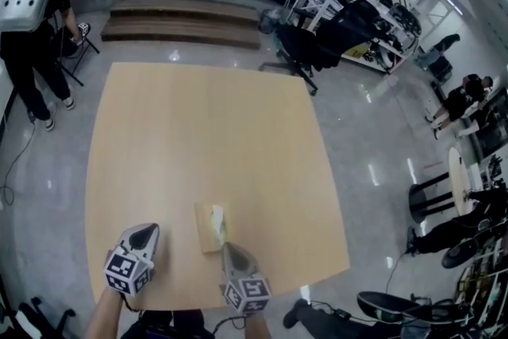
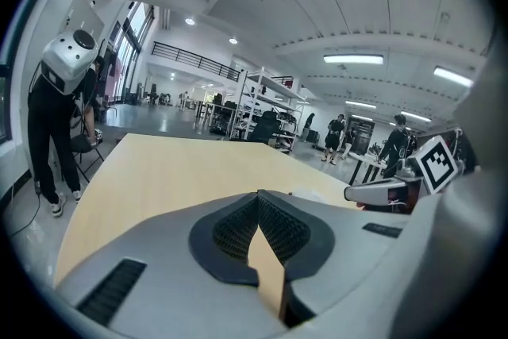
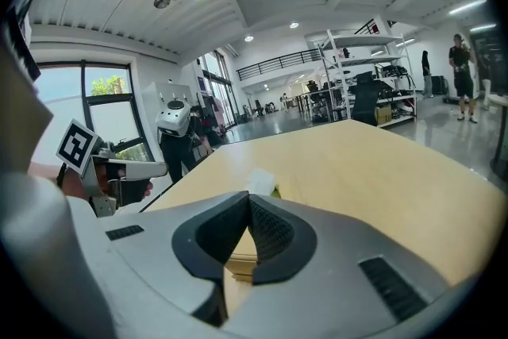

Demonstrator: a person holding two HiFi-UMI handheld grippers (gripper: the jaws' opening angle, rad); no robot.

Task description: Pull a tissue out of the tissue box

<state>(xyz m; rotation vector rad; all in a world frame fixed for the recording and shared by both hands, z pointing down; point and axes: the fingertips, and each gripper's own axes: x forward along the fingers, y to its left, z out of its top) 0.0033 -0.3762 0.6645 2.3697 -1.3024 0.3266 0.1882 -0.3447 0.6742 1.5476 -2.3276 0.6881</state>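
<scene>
- The tissue box (image 1: 211,228) lies at the near edge of the table (image 1: 198,131), a white tissue (image 3: 260,181) poking up
- The left gripper (image 1: 146,229) and right gripper (image 1: 229,249) are both closed and empty; the right is just beside the box
- Its jaws should part, then pinch the tissue high while the left steadies the box

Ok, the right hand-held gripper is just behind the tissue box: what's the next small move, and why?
Probably open the jaws of the right hand-held gripper and ease it toward the white tissue tuft. Those jaws are together and empty, and the tuft sticks up from the tan cardboard tissue box just ahead.
</scene>
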